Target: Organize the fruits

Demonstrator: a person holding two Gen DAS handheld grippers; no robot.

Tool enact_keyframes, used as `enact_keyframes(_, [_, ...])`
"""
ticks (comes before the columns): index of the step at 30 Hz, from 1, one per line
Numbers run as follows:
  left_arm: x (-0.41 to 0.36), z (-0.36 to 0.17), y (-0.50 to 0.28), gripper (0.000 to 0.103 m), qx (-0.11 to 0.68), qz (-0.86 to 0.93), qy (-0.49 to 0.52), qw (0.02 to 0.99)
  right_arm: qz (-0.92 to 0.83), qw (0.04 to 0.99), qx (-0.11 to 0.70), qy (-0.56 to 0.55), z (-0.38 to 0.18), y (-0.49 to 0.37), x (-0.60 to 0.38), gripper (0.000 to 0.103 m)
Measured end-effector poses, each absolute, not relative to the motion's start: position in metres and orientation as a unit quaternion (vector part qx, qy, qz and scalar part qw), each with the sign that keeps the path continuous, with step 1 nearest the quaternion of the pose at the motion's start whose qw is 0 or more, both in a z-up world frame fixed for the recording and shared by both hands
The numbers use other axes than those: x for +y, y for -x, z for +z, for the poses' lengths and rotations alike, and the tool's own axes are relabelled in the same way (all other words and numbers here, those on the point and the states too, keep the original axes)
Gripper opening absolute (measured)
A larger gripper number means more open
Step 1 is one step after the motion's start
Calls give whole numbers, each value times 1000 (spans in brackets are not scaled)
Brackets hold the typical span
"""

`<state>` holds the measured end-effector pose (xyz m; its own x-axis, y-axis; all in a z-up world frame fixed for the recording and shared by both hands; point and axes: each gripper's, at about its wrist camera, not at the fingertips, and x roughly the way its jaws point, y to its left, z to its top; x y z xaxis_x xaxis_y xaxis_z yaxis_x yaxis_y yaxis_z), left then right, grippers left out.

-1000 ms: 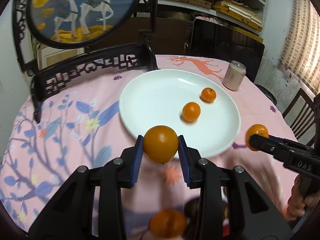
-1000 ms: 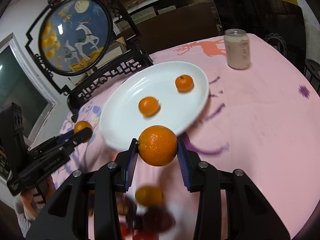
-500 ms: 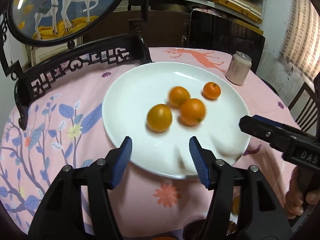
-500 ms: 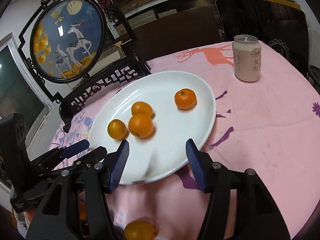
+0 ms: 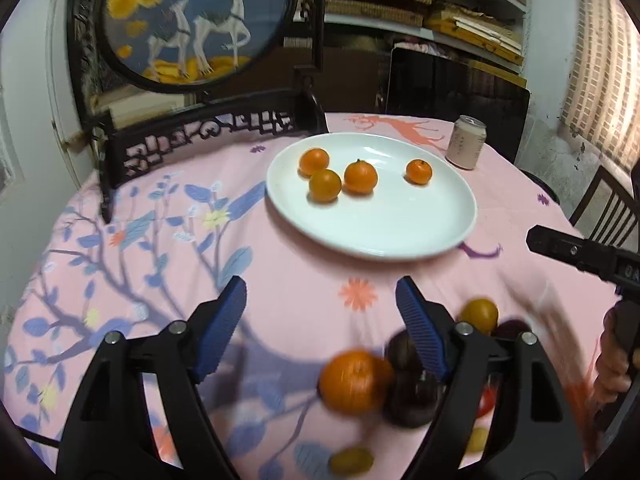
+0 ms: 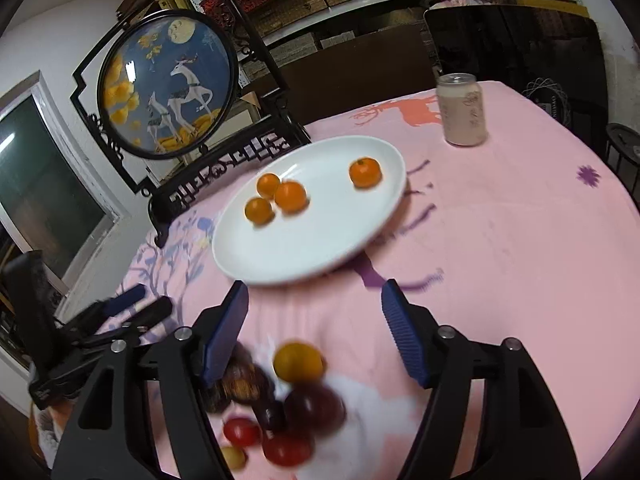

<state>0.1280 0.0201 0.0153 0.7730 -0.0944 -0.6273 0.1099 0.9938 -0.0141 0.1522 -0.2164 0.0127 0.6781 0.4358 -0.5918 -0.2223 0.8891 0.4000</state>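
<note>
Oranges (image 5: pixel 325 185), round with no long axis, count four on my white plate (image 5: pixel 400 236), three clustered and one apart, while my left gripper (image 5: pixel 320 308) and right gripper (image 6: pixel 314 304) both gape wide, empty.

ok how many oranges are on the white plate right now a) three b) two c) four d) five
c, the white plate holds four oranges: three clustered together and one apart nearer the can.
</note>
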Motion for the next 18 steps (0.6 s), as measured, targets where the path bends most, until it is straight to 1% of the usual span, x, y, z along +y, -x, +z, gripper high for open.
enact_keyframes(5, [7,8,-86,79,313,-60,-63,946,171,910,352,-138,10,-135,-221,70])
enact_keyframes(9, [-13,-1,-66,79,296,-69,-112,946,165,909,353,-146,9,-130,-226,74])
enact_keyframes(12, [-24,-2,-61,79,283,-85,-134,946,163,910,352,-148,10,-131,-228,75])
enact_keyframes(18, [-25,-12,-72,79,308,-77,-138,938,164,908,357,-147,9,-132,-227,75])
